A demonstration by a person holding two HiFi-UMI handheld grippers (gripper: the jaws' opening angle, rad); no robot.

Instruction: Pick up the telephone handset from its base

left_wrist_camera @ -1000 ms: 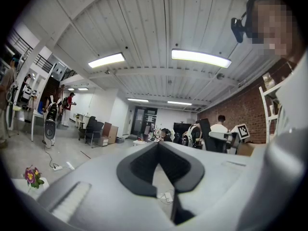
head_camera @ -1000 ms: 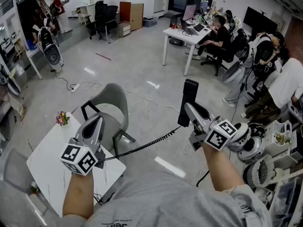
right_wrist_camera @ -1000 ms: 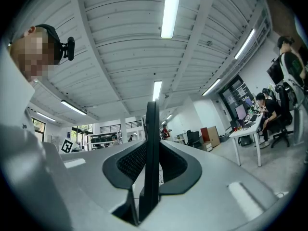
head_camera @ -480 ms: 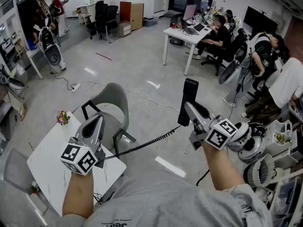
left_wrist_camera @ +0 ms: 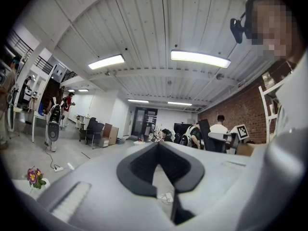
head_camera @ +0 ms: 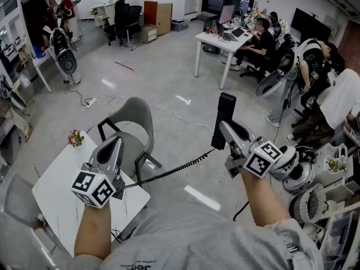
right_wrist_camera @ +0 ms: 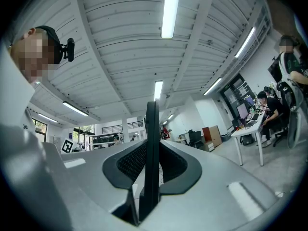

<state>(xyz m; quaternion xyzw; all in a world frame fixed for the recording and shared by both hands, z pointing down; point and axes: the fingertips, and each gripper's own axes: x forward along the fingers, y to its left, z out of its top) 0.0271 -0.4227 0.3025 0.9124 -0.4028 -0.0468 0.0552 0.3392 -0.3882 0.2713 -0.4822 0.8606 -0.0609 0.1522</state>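
Telephone handset (head_camera: 226,112) held upright, mid-air.
Right gripper (head_camera: 226,131) clamped on its lower end, coiled cord (head_camera: 169,173) below; left gripper (head_camera: 114,146) closed, empty.

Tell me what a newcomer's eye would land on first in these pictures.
The black telephone handset stands upright in mid-air at centre right, clamped between the jaws of the right gripper. Its coiled cord stretches down and left toward the left gripper, whose jaws are shut on nothing, above the edge of a white table. Behind them is an open office, with people seated at desks at upper right.
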